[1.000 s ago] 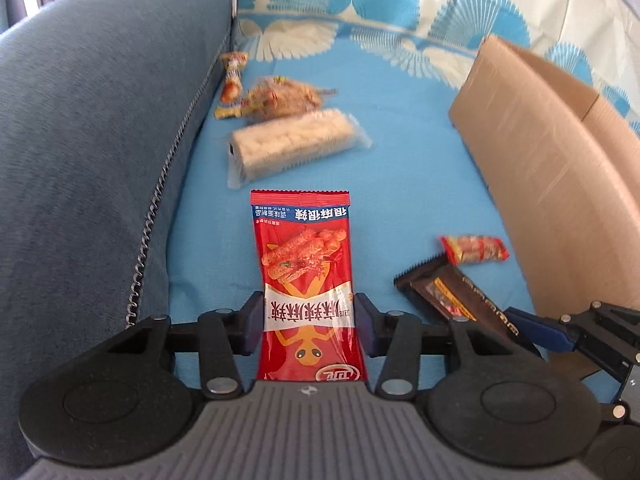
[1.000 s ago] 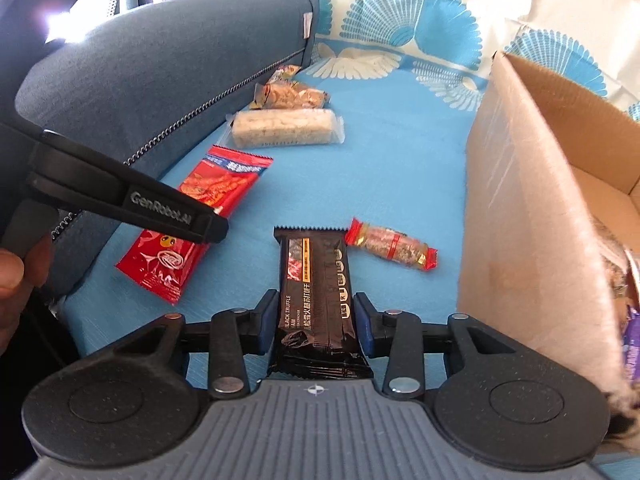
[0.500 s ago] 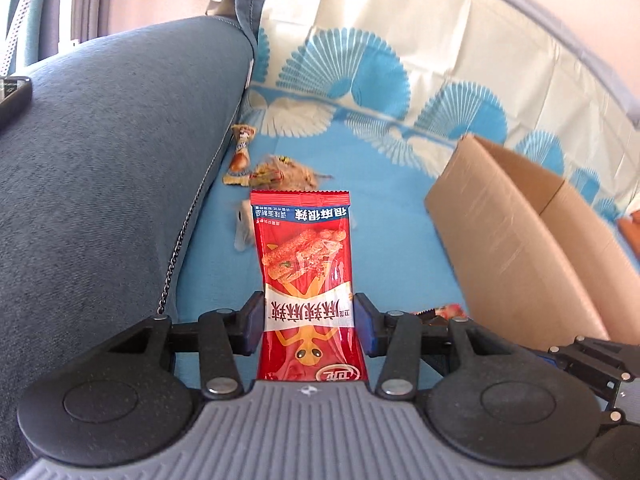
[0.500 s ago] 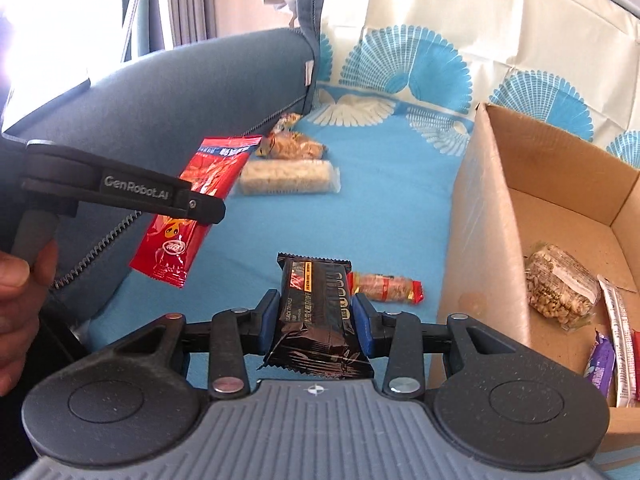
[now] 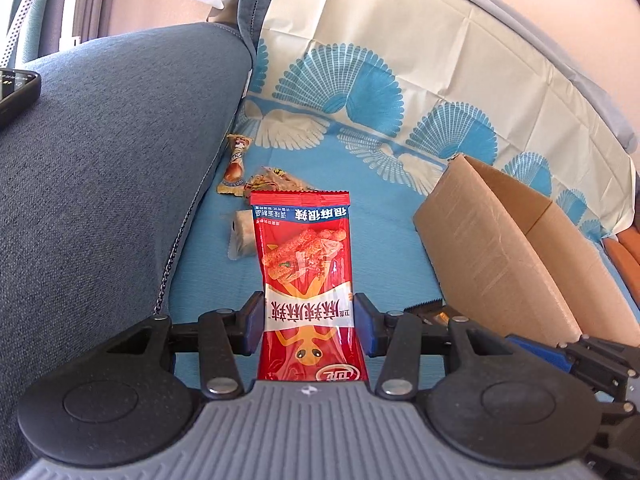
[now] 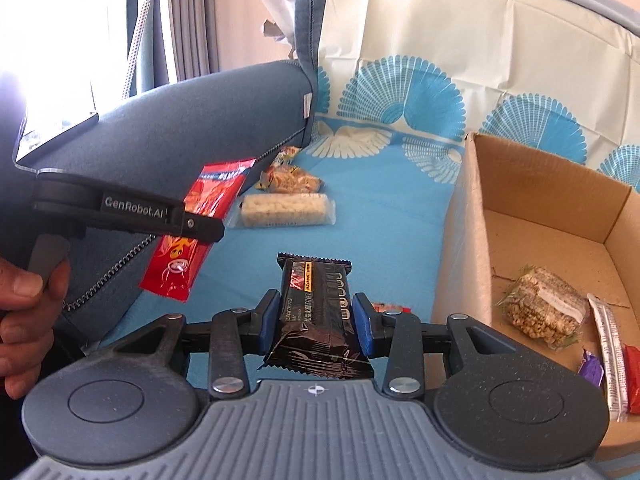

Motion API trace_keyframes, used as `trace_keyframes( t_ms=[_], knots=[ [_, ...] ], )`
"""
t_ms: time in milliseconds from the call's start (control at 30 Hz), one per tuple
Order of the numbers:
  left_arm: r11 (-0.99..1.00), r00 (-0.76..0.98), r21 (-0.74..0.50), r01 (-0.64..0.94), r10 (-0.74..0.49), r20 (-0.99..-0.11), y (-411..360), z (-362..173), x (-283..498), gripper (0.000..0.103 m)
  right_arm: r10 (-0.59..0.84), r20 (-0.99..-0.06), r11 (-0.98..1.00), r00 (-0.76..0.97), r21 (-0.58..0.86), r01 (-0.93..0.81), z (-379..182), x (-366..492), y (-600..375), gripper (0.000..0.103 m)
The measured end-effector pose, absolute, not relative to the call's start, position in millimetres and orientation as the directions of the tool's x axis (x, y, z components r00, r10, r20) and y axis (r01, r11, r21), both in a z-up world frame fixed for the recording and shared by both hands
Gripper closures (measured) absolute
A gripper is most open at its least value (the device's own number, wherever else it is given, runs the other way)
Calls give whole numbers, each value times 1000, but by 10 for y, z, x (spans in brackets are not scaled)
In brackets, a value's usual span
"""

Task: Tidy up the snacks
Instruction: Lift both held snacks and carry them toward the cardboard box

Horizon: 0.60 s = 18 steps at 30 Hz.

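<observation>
My left gripper (image 5: 309, 326) is shut on a red snack packet (image 5: 306, 264) and holds it above the blue sheet; the packet also shows in the right wrist view (image 6: 196, 232). My right gripper (image 6: 316, 318) is shut on a black chocolate bar (image 6: 318, 308), lifted off the sheet, left of the open cardboard box (image 6: 460, 248). The box (image 5: 492, 248) holds a nut bar (image 6: 544, 306) and a few other wrapped snacks (image 6: 608, 352). On the sheet lie a rice cracker pack (image 6: 284, 210), a clear snack bag (image 6: 290, 180), a small brown candy (image 5: 236, 164) and a small red candy (image 6: 390, 307).
A blue-grey sofa cushion (image 5: 100, 200) rises along the left. A phone (image 5: 16, 92) lies on it. A patterned white and blue cloth (image 5: 400, 92) covers the back. A person's hand (image 6: 24, 312) holds the left gripper's handle.
Both grippers have risen off the sheet with their snacks. The views have tilted up and the inside of the box has come into the right wrist view.
</observation>
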State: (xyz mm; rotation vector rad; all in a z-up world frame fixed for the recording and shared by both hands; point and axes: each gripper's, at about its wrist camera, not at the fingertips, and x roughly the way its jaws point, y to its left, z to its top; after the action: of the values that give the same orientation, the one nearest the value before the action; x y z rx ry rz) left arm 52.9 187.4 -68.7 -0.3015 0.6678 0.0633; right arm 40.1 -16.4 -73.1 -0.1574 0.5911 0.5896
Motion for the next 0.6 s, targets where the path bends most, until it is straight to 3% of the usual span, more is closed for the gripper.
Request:
trace_keyframes(
  t_ms=[600],
  knots=[
    [974, 770, -169, -153, 11, -637, 1734, -695, 591, 52, 526, -475, 816, 706, 47, -576, -597, 394, -228, 62]
  ],
)
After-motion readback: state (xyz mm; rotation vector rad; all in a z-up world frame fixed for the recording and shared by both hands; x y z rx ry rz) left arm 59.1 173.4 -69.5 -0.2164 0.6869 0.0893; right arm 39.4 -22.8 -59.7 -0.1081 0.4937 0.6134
